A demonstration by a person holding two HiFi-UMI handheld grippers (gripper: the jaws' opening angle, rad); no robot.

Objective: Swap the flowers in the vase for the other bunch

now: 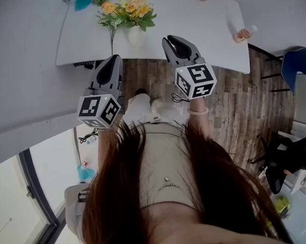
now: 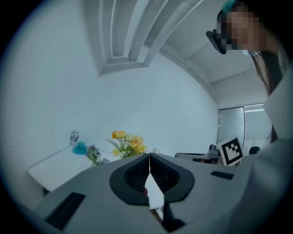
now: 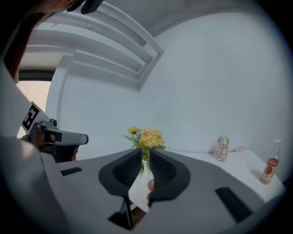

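Note:
A bunch of yellow flowers [image 1: 130,8] stands in a white vase [image 1: 135,36] on the white table [image 1: 200,36]. A smaller bunch of purple flowers [image 2: 94,154] lies on the table to the left of it. Both grippers hang in the air short of the table's near edge and touch nothing. My left gripper [image 1: 115,60] is shut and empty, its jaws [image 2: 149,155] meeting in a thin line. My right gripper [image 1: 172,41] points at the yellow flowers [image 3: 146,137], and its jaws [image 3: 145,153] stand a narrow gap apart with nothing between them.
A small glass jar [image 3: 222,148] and a slim bottle [image 3: 271,167] stand at the table's right end. A teal object [image 2: 79,147] sits at the left end. A blue chair [image 1: 297,62] stands on the wooden floor [image 1: 233,100] at the right.

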